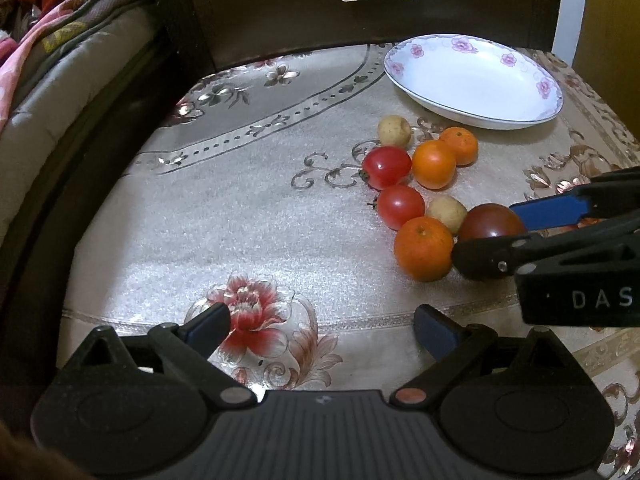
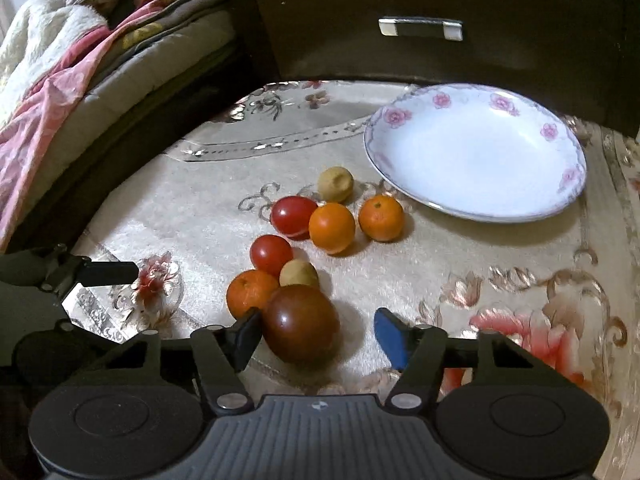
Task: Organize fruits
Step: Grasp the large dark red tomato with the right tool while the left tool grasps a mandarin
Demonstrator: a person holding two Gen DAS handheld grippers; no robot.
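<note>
Dim warm light, glare on tablecloth (image 1: 248, 216) (edges bowed, dark)

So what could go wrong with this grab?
1. The right gripper straddles the dark tomato off-centre: one pad touches, the other stands clear. Closing may shove it sideways.
2. An orange and a small tan fruit sit against the tomato, so they could roll.
3. The plate is still empty.
</note>
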